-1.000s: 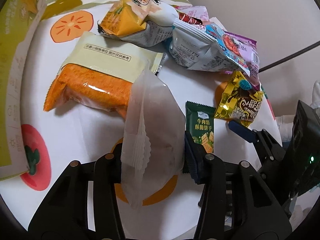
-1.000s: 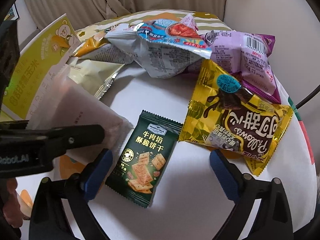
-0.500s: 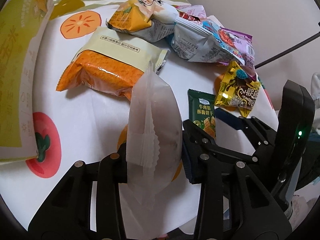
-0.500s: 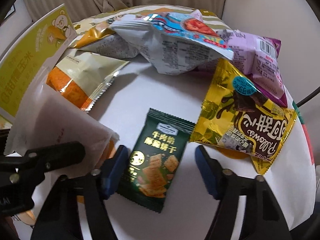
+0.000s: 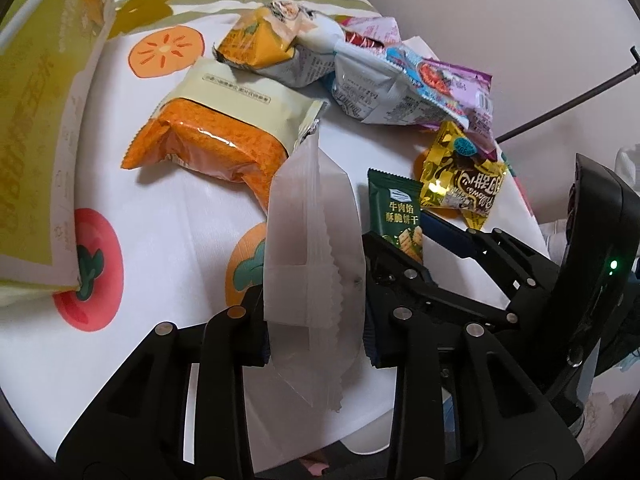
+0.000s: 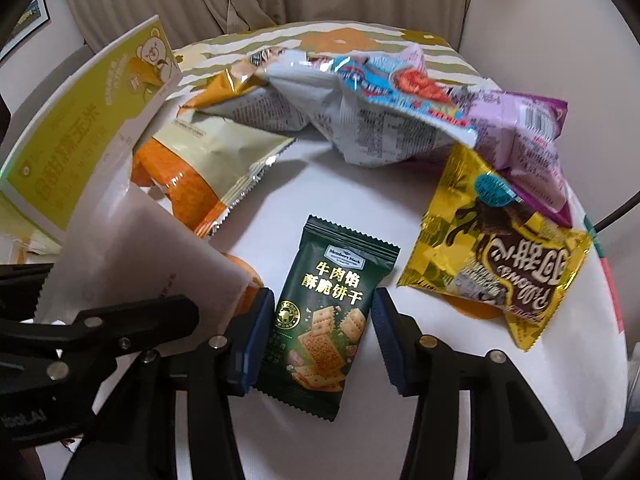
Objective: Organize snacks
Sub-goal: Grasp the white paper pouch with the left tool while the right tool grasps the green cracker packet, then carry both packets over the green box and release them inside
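Round table (image 6: 280,188) under a white cloth printed with orange persimmons, strewn with snack packs
Around the orange-and-cream pack (image 5: 224,136): a yellow-green carton (image 5: 36,140) to its left; behind it a yellow-white bag (image 5: 276,48), then a blue-white bag (image 5: 384,88) and a purple one (image 6: 520,136) to the right; nearer, a dark green cracker pack (image 6: 324,320) beside a gold pack (image 6: 500,252)

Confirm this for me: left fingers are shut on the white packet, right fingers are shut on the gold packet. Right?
Not quite. The right wrist view shows the right gripper shut on the green cracker packet, not the gold packet. The left gripper does hold the white packet.
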Motion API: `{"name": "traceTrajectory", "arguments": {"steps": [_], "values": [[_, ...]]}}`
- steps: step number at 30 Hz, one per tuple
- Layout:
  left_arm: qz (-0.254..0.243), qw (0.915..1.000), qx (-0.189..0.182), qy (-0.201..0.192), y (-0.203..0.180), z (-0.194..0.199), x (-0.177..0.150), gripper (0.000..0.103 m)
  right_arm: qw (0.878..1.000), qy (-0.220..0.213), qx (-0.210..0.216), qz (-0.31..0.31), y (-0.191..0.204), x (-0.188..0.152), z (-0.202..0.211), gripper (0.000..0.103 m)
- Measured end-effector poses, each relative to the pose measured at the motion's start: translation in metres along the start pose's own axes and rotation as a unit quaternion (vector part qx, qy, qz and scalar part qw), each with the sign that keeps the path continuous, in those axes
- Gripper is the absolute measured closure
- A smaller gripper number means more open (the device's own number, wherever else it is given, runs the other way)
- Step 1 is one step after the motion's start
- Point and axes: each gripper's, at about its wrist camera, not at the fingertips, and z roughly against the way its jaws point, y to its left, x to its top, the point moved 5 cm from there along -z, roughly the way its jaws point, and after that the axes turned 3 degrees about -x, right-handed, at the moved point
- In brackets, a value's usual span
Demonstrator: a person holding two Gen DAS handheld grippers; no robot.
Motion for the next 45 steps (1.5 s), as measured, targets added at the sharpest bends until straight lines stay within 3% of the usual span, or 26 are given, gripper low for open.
{"name": "traceTrajectory", "arguments": {"steps": [9, 19, 26, 32, 39, 45], "values": [[0.019, 0.9987, 0.001, -0.047, -0.012, 0.042, 0.007, 0.073, 0.999, -0.029, 0.018, 0.018, -0.013, 0.013, 0.037, 0.057], [0.042, 0.9890, 0.001, -0.142, 0.011, 0.140, 0.039, 0.073, 0.993, -0.083, 0.060, 0.055, 0.013, 0.071, 0.103, 0.057], [0.058, 0.9803, 0.022, -0.188, 0.070, 0.203, 0.064, 0.073, 0.985, -0.119, 0.102, 0.072, 0.075, 0.117, 0.132, 0.057], [0.071, 0.9763, 0.043, -0.200, 0.136, 0.239, 0.077, 0.073, 0.980, -0.133, 0.129, 0.077, 0.135, 0.149, 0.139, 0.057], [0.089, 0.9775, 0.063, -0.181, 0.222, 0.247, 0.083, 0.073, 0.979, -0.128, 0.137, 0.084, 0.201, 0.176, 0.118, 0.057], [0.094, 0.9825, 0.061, -0.148, 0.263, 0.229, 0.090, 0.073, 0.981, -0.104, 0.141, 0.089, 0.237, 0.187, 0.094, 0.057]]}}
